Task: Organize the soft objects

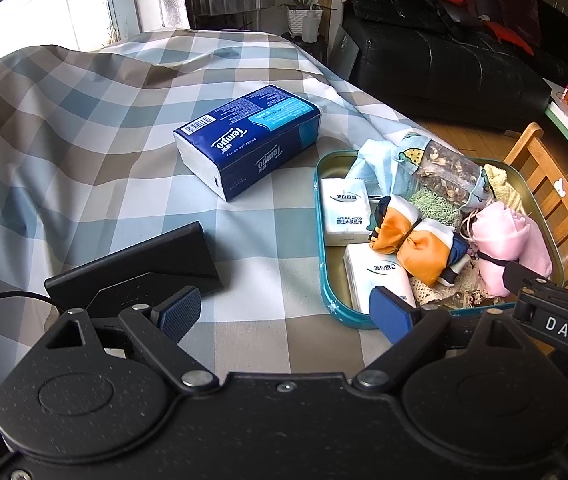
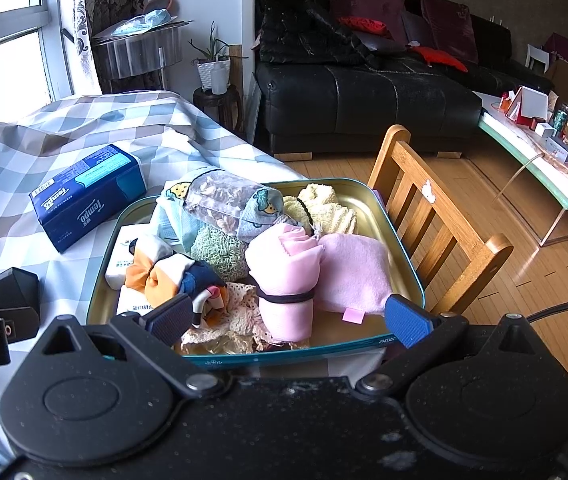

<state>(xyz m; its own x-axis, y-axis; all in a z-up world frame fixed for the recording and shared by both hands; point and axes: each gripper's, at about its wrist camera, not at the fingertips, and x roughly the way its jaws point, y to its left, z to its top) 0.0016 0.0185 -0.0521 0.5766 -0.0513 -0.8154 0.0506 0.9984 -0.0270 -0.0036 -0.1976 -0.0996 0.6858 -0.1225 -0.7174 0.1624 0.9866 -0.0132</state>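
A teal metal tin [image 1: 321, 256] [image 2: 406, 248] stands on the checked tablecloth, filled with soft things: a pink rolled cloth [image 1: 502, 240] [image 2: 288, 276], an orange and white bundle [image 1: 412, 244] [image 2: 155, 272], white tissue packs [image 1: 344, 210], a green knit piece [image 2: 217, 252], a yellow knit piece [image 2: 324, 208] and a printed pouch [image 2: 223, 200]. A blue Tempo tissue pack [image 1: 247, 140] [image 2: 87, 196] lies on the cloth outside the tin. My left gripper [image 1: 284, 316] is open and empty above the cloth left of the tin. My right gripper [image 2: 290, 320] is open and empty at the tin's near edge.
A black wedge-shaped block [image 1: 139, 264] [image 2: 3, 292] lies on the cloth near the left gripper. A wooden chair [image 2: 432, 216] stands right beside the tin at the table edge. A black sofa [image 2: 364, 92] and a glass coffee table [image 2: 544, 160] stand beyond.
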